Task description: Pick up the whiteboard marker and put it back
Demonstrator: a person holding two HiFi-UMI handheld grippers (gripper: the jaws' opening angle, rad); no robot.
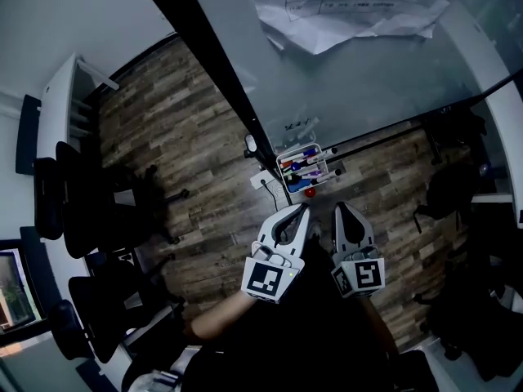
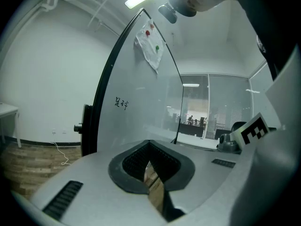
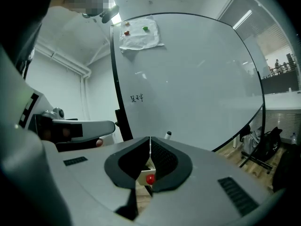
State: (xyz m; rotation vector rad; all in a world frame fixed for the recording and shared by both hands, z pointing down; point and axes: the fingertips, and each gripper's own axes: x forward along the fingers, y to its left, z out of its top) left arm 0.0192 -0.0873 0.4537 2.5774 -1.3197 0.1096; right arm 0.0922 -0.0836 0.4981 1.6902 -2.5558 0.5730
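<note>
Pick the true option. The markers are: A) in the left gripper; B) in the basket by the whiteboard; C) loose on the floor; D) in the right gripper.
B: the markers lie in the basket at the whiteboard's lower edge; the left gripper and right gripper are shut and empty.

The floor (image 1: 188,137) was of wood planks, matt, with a worn and rough-looking grain. The whiteboard (image 1: 351,64) was smooth and glossy, with soft reflections on it; its frame (image 1: 206,55) looked black and matt. The paper (image 1: 351,2) on the far part of the board was white and creased. The basket (image 1: 279,163) looked like thin white wire. The left gripper (image 1: 301,211) and the right gripper (image 1: 341,209) had smooth, matt grey plastic shells; their pads (image 3: 162,157) were black and finely ribbed.
</note>
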